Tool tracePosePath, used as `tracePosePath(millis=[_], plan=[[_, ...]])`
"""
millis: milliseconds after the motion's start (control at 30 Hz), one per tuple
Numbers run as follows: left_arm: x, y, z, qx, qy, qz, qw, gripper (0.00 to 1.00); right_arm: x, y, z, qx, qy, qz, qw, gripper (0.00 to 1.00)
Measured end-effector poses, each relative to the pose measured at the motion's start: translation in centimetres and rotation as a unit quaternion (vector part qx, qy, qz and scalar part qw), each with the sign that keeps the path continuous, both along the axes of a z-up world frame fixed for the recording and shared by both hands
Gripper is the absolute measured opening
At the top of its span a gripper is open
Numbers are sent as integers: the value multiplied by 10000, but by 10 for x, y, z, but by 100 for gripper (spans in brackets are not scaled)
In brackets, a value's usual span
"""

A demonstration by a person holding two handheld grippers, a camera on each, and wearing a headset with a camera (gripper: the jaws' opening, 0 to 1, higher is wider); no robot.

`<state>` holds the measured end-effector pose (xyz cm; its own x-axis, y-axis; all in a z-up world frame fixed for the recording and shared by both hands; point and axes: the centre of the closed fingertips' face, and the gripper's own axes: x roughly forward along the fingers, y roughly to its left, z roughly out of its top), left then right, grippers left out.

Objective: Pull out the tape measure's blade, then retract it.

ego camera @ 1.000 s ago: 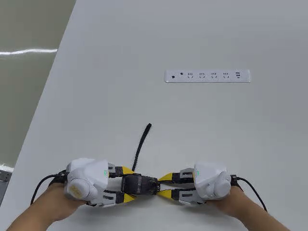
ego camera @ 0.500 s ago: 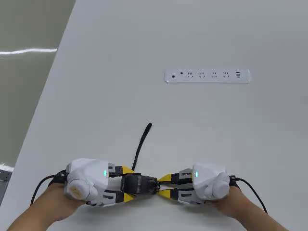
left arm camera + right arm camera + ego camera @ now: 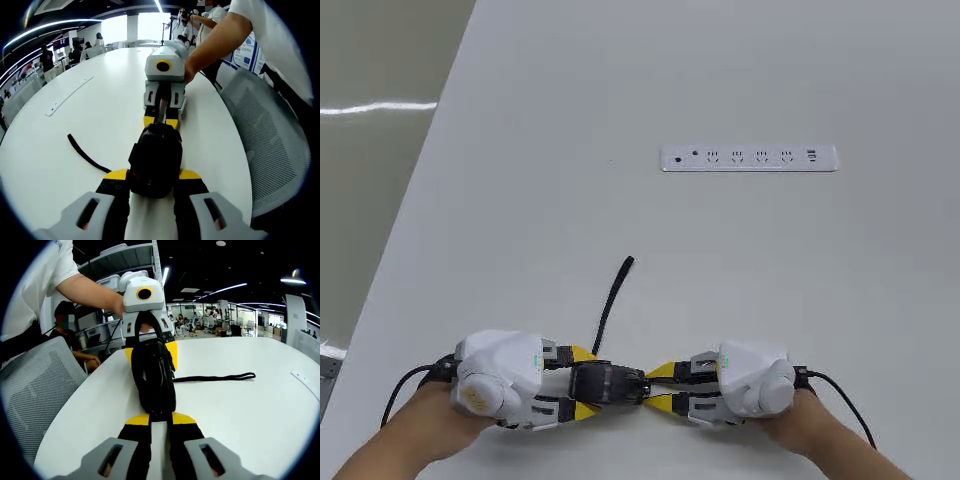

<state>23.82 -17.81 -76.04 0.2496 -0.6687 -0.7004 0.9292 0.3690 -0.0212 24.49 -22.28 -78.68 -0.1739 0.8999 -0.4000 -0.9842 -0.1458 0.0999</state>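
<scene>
The black tape measure (image 3: 608, 382) sits near the table's front edge, its case clamped between the yellow jaw tips of my left gripper (image 3: 585, 382). In the left gripper view the case (image 3: 156, 157) sits in my left gripper (image 3: 153, 175). My right gripper (image 3: 655, 386) faces it from the right, its jaws pinched together at the case's mouth on the blade tip. The right gripper view has the case (image 3: 152, 370) just beyond my right gripper (image 3: 160, 419). Almost no blade shows between them. The case's black wrist strap (image 3: 613, 300) trails away across the table.
A white power strip (image 3: 748, 158) lies further back on the white table (image 3: 520, 200). The table's left edge (image 3: 415, 210) drops to the floor. A grey mesh chair (image 3: 270, 125) stands beside the table, and people are in the room behind.
My right gripper has crept slightly left, closer to the tape measure case. The left gripper and case stay put.
</scene>
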Motion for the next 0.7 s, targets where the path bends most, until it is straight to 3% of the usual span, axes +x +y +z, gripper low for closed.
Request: tracePosePath(millis=[700], plan=[[1,-5,0,-76,-23,8,10000,29,1,-7,-1,-44,-31,-76,10000,10]])
